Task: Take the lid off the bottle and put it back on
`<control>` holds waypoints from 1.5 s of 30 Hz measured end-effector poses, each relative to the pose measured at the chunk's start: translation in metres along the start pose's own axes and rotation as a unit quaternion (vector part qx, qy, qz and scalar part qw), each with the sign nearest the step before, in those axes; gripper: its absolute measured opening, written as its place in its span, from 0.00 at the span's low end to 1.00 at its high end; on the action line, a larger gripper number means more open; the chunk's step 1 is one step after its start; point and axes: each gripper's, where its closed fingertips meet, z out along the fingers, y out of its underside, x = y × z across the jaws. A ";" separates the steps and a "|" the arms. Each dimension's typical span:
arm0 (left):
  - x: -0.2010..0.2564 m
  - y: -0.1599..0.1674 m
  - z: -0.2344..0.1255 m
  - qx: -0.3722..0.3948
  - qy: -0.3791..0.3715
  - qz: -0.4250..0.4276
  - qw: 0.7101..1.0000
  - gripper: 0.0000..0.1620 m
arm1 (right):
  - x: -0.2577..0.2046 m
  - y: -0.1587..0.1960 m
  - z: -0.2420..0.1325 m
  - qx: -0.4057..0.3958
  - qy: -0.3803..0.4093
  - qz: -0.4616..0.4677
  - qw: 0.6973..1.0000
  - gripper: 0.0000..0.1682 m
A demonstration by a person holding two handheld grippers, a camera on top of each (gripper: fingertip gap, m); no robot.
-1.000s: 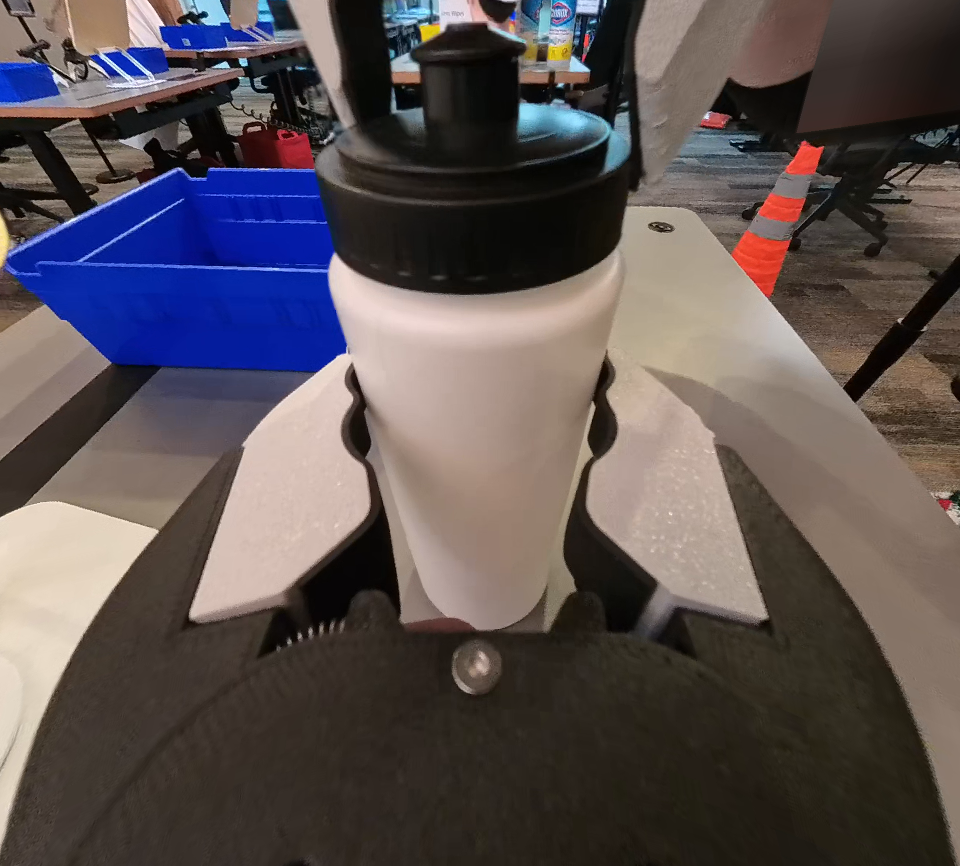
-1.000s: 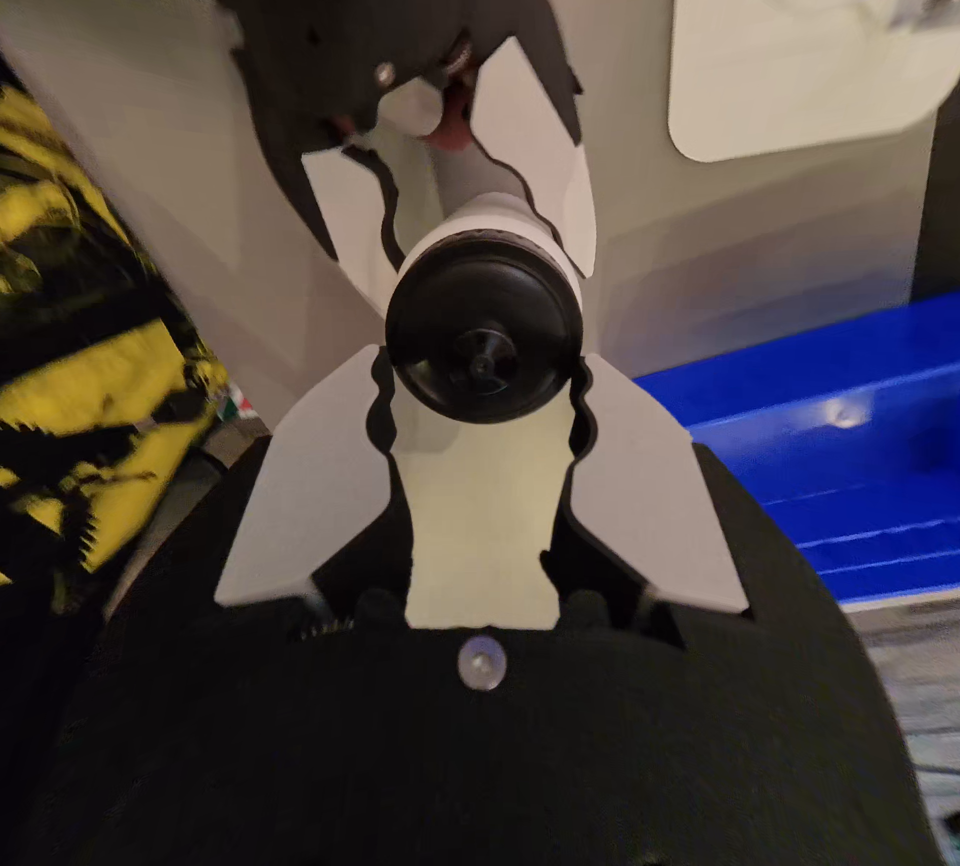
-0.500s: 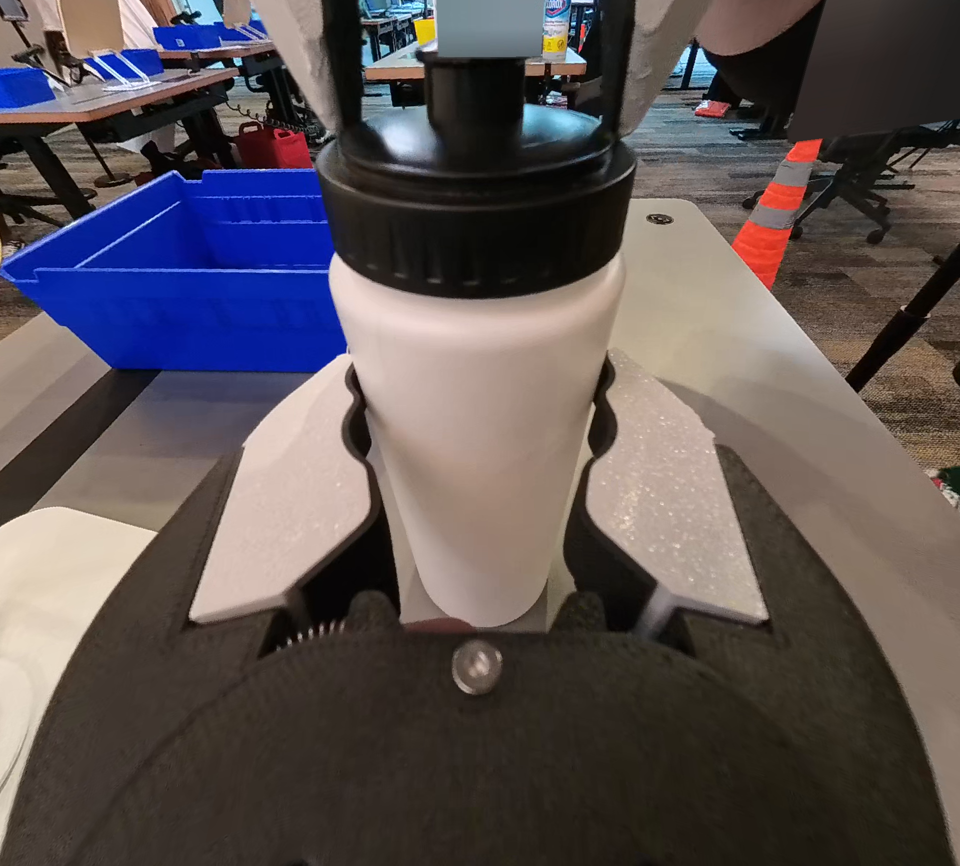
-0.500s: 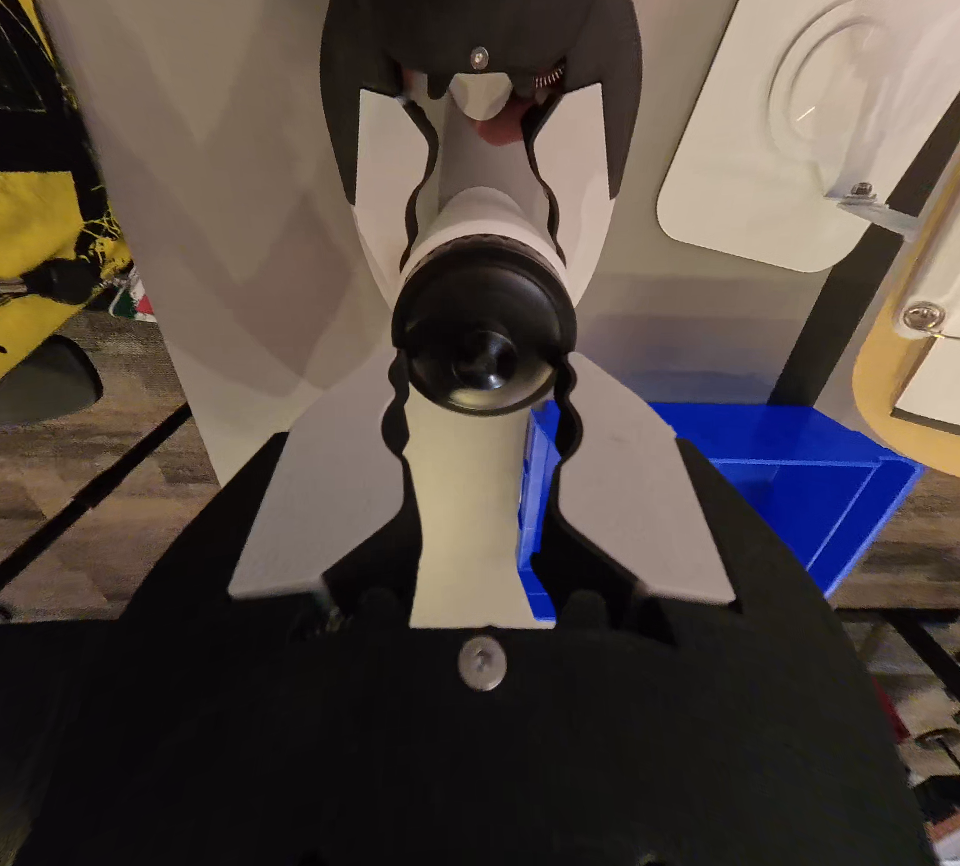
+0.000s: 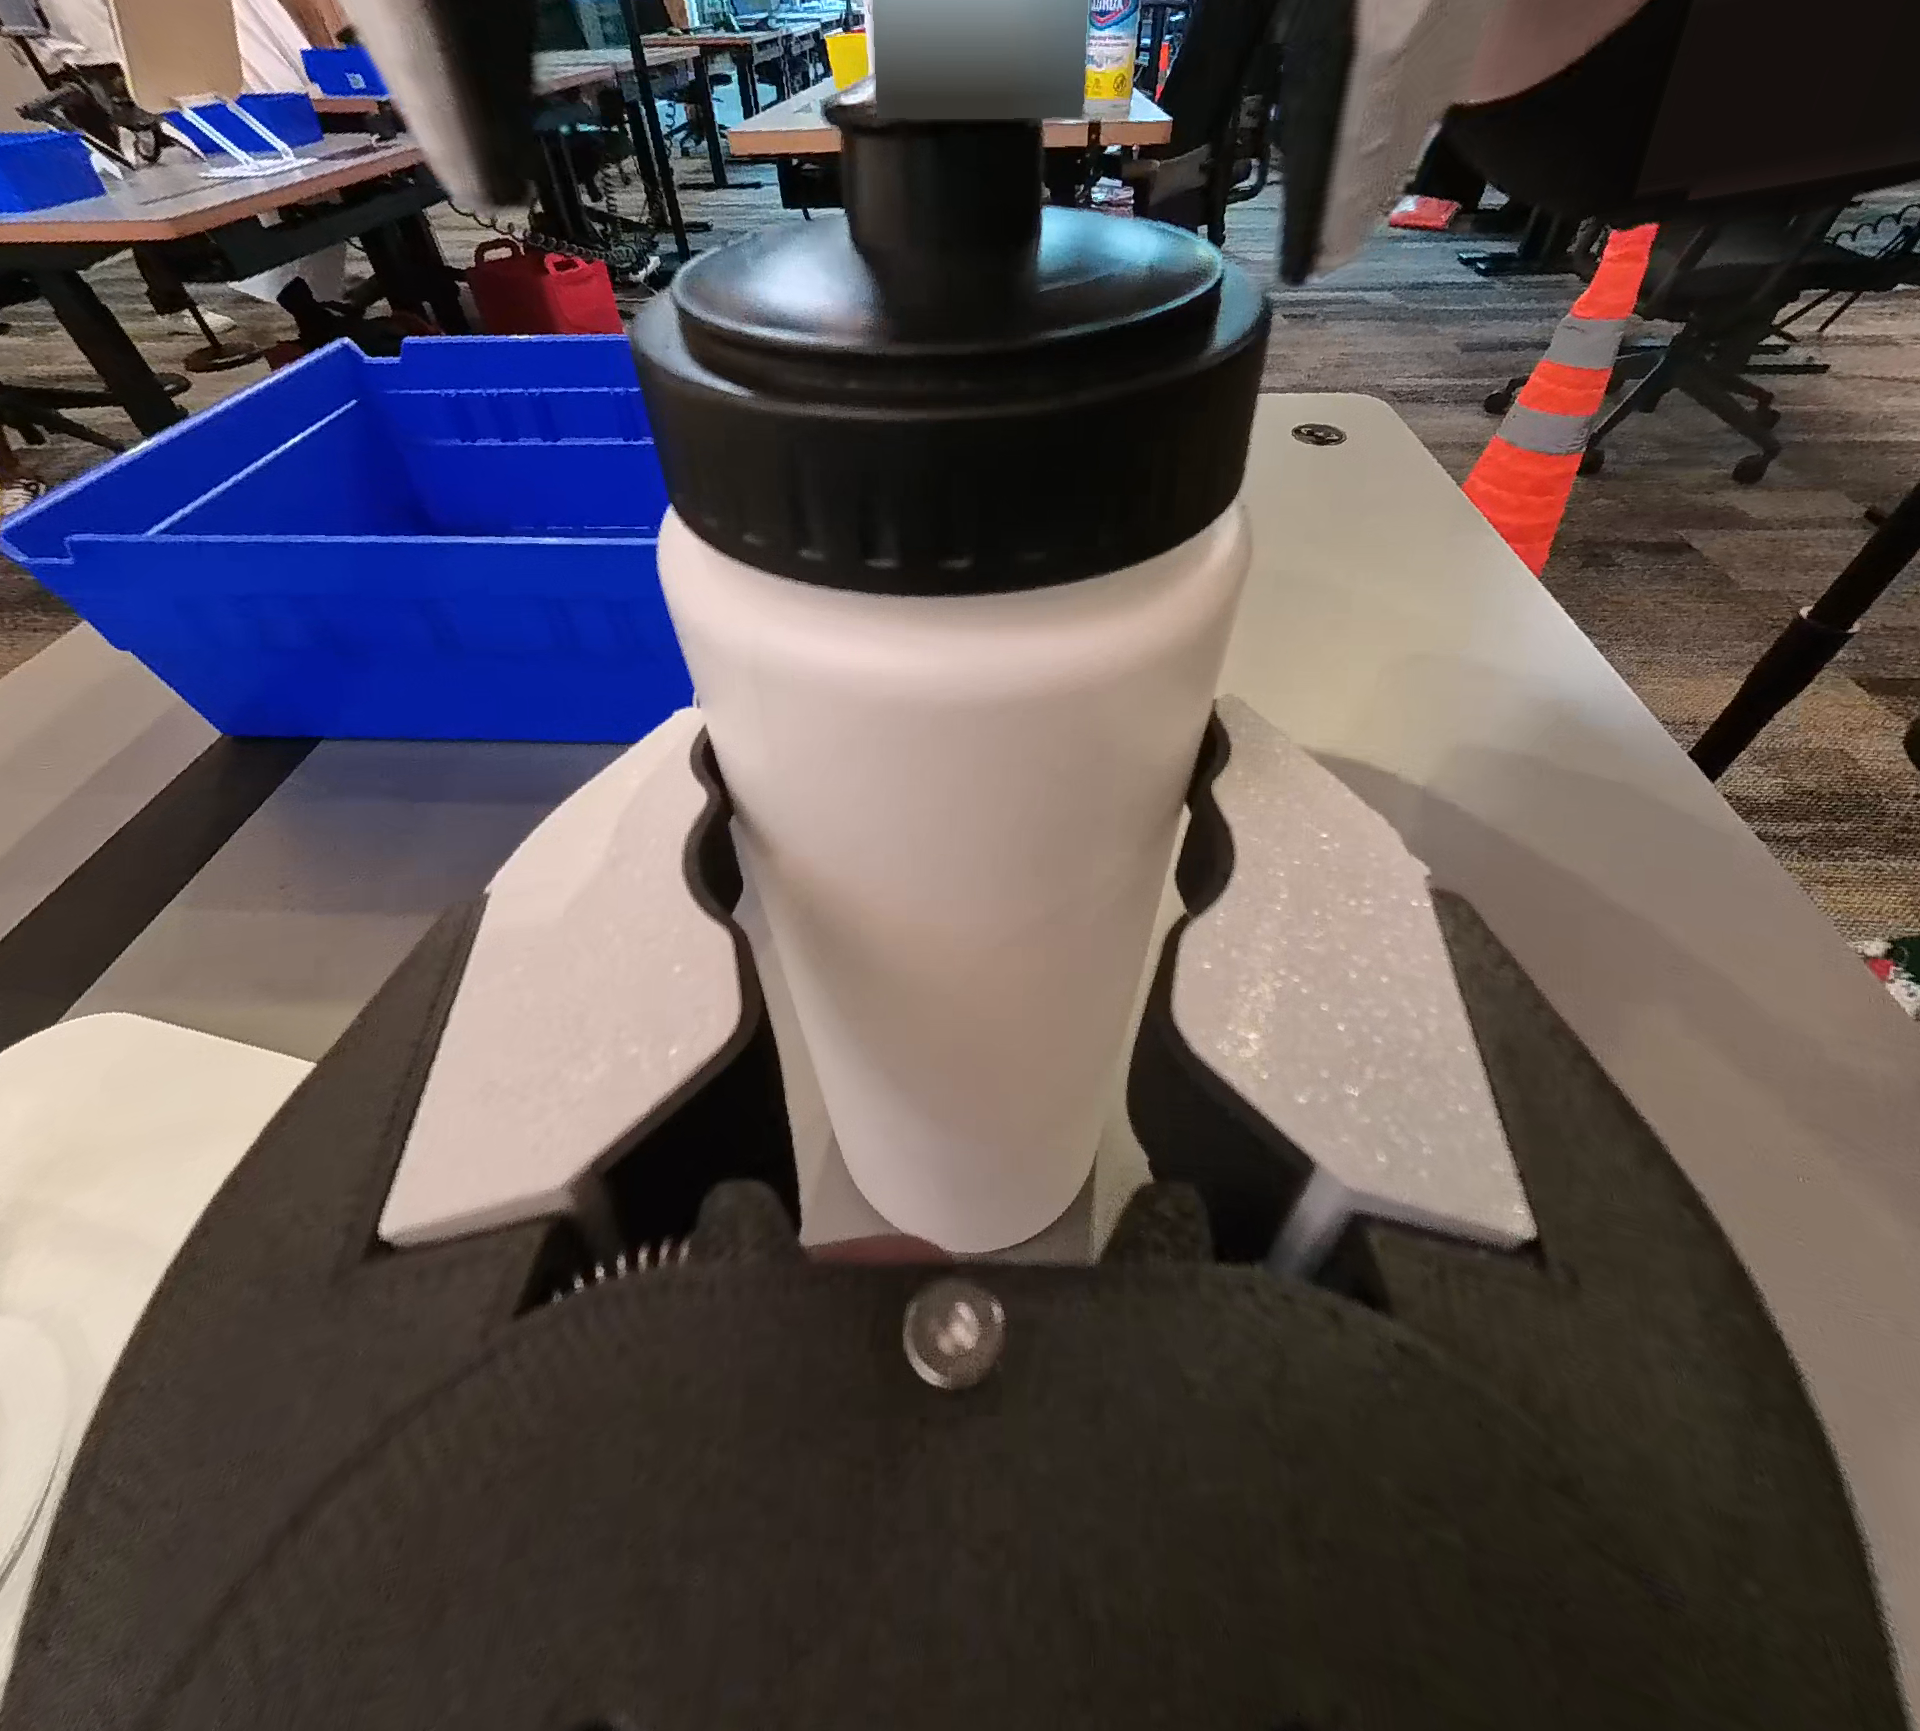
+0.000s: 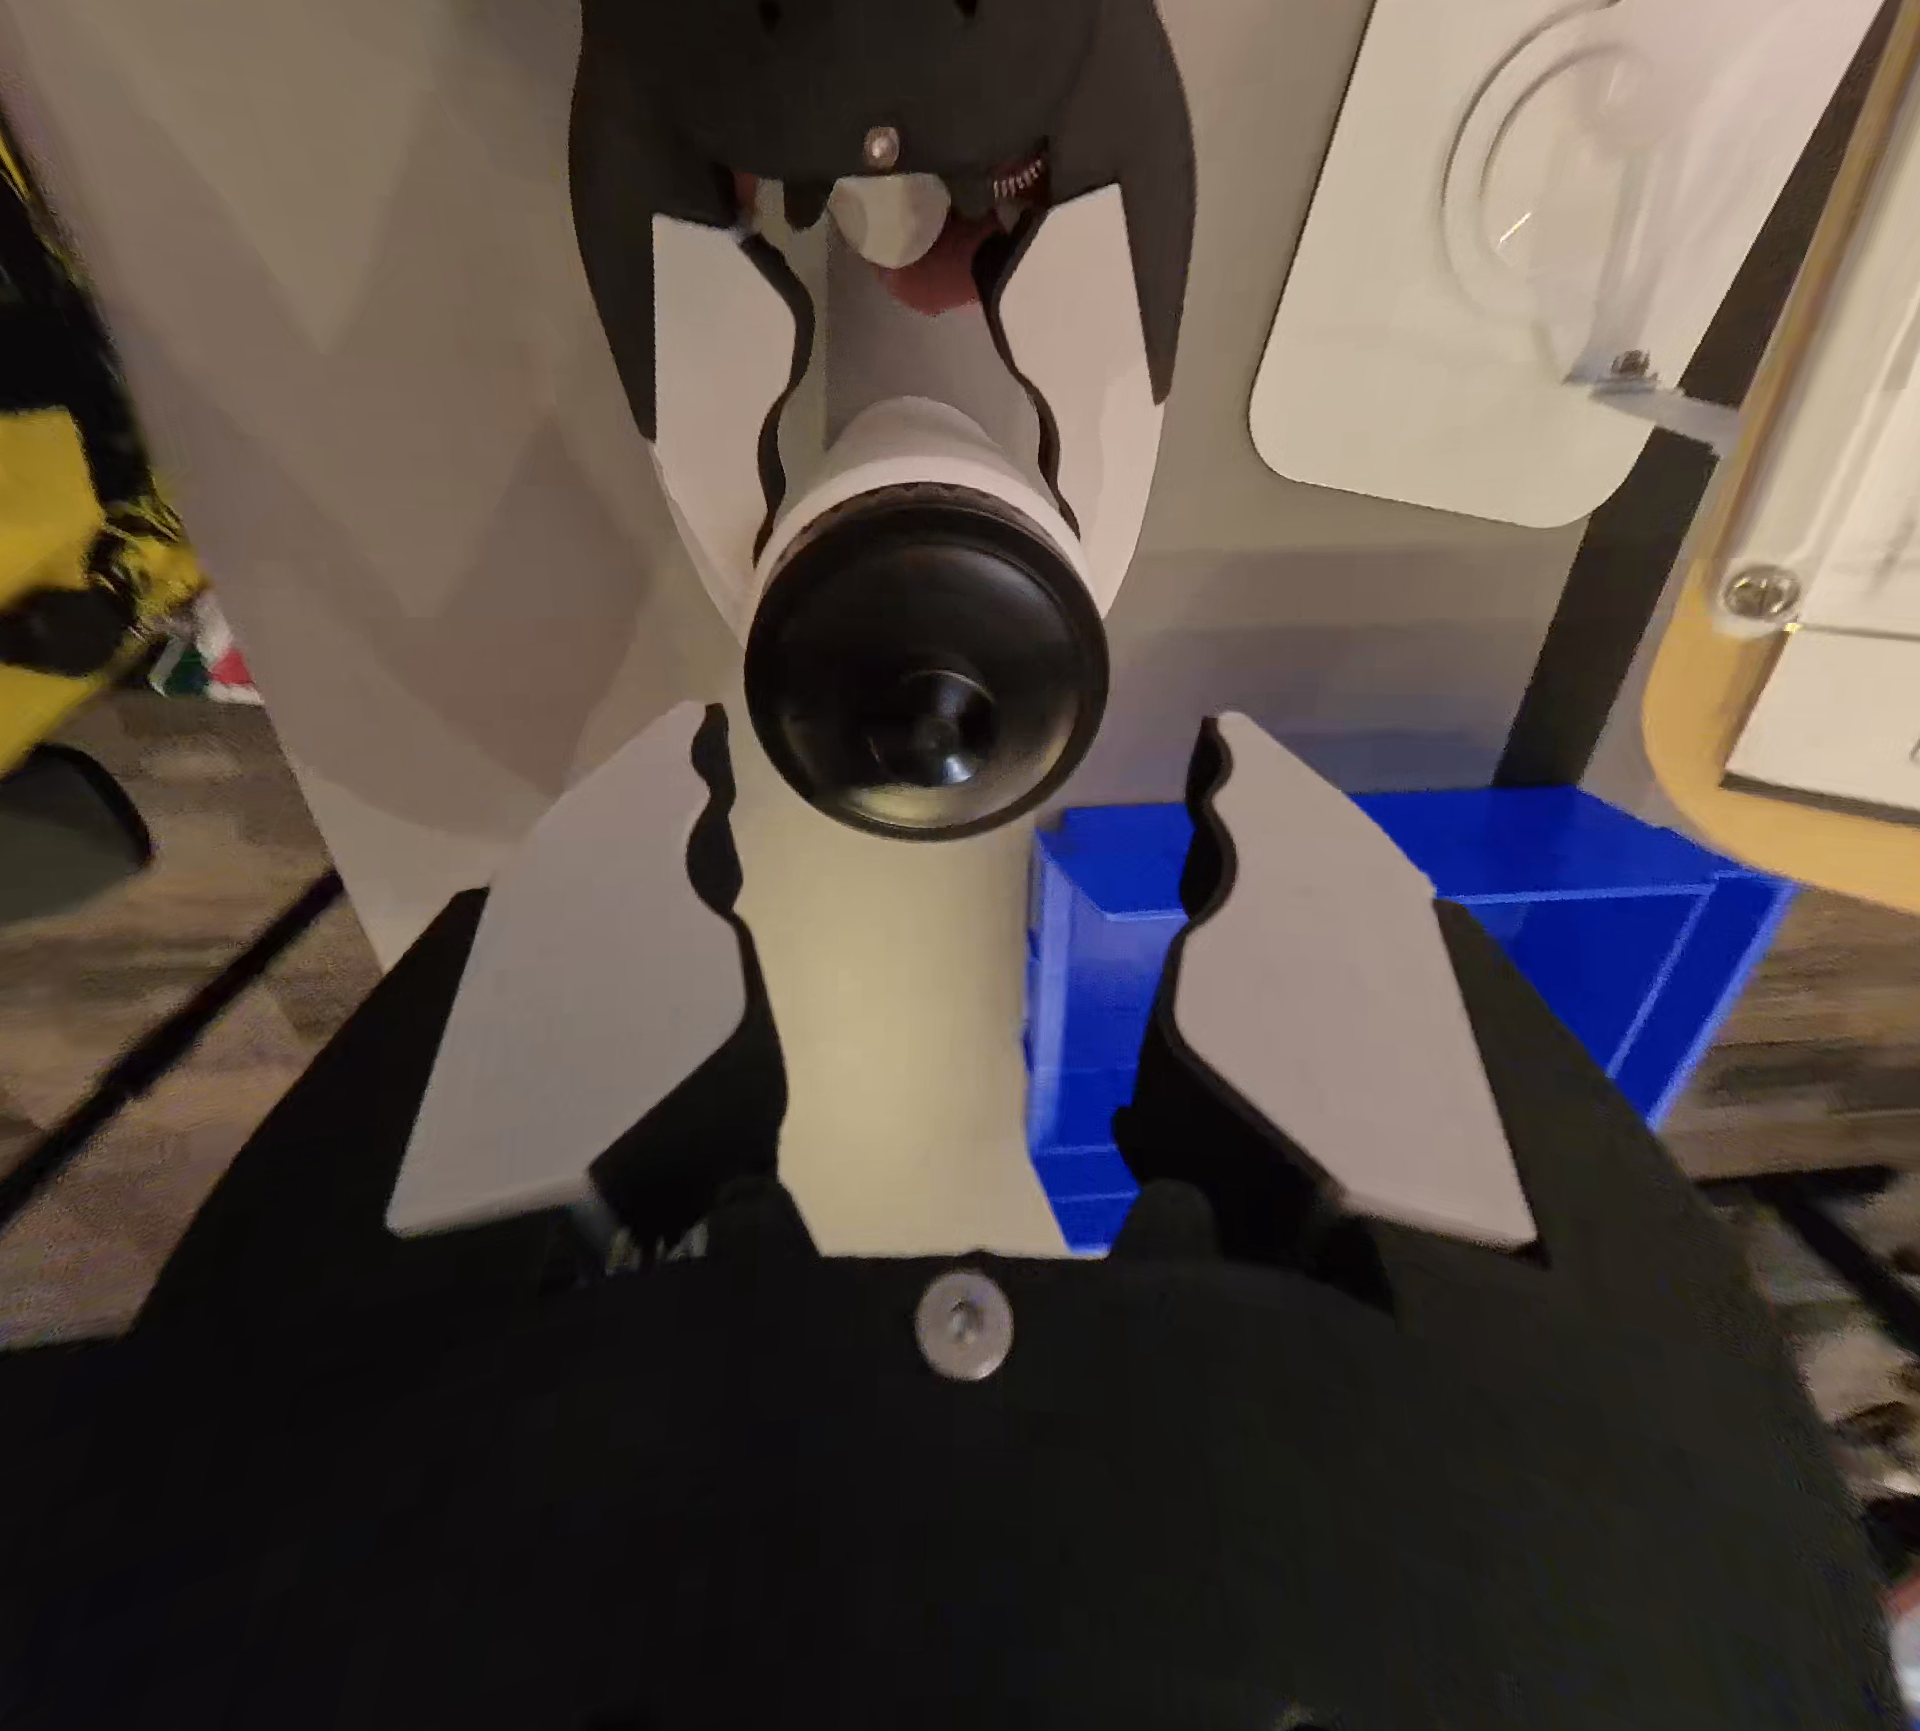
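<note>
A white bottle [image 5: 956,850] with a black screw lid [image 5: 951,434] and a pull spout stands upright on the grey table [image 5: 1455,746]. My left gripper [image 5: 956,746] is shut on the bottle's body, below the lid. The right wrist view looks straight down on the lid [image 6: 925,684] and on the left gripper [image 6: 914,538] around the bottle [image 6: 914,455]. My right gripper [image 6: 961,720] is open, its jaws spread wider than the lid and clear of it. Its fingers [image 5: 447,19] hang above the lid on either side in the left wrist view.
A blue bin [image 5: 364,559] stands on the table to the left behind the bottle and shows in the right wrist view [image 6: 1455,902]. A white board [image 6: 1507,227] with a clear fitting lies near the left gripper. An orange cone [image 5: 1558,414] stands on the floor.
My right gripper, closed around the lid half a second ago, has opened and drawn back upward from it. The left gripper keeps its hold on the bottle.
</note>
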 end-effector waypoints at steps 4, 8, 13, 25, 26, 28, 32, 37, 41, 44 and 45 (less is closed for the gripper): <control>0.000 0.000 0.000 0.001 0.000 -0.001 1.000 0.52 | -0.006 0.001 0.004 -0.015 -0.027 -0.037 0.999 0.38; -0.001 0.000 0.000 0.001 -0.001 -0.003 1.000 0.52 | -0.007 0.001 0.004 -0.009 -0.034 0.059 0.998 0.38; 0.000 0.000 0.000 -0.001 0.000 0.002 1.000 0.52 | -0.010 0.000 0.004 0.001 -0.017 0.151 0.988 0.38; 0.000 0.000 0.000 0.001 0.002 0.001 1.000 0.52 | -0.007 0.005 0.010 -0.020 -0.045 -0.031 0.998 0.40; 0.000 0.000 0.000 0.001 0.001 0.000 1.000 0.52 | -0.007 0.006 0.010 -0.020 -0.048 -0.006 0.999 0.40; -0.002 0.000 0.000 0.002 -0.002 -0.007 1.000 0.51 | -0.008 0.005 0.011 -0.016 -0.062 0.106 0.992 0.40; -0.001 0.000 -0.001 0.001 0.001 0.001 1.000 0.52 | -0.010 0.001 0.011 -0.002 -0.041 0.179 0.983 0.40; 0.001 0.000 0.001 0.000 0.002 0.003 1.000 0.52 | -0.002 0.005 0.005 -0.002 -0.027 0.086 0.996 0.48; 0.001 0.000 0.001 0.001 0.002 0.001 1.000 0.52 | -0.006 0.009 0.010 -0.021 -0.051 -0.001 0.998 0.41; 0.001 0.000 0.001 0.002 0.002 0.001 1.000 0.52 | -0.008 0.009 0.013 -0.029 -0.055 0.003 0.998 0.40; 0.001 0.000 0.001 0.003 0.001 0.000 1.000 0.52 | -0.009 0.009 0.013 -0.029 -0.060 0.039 0.997 0.40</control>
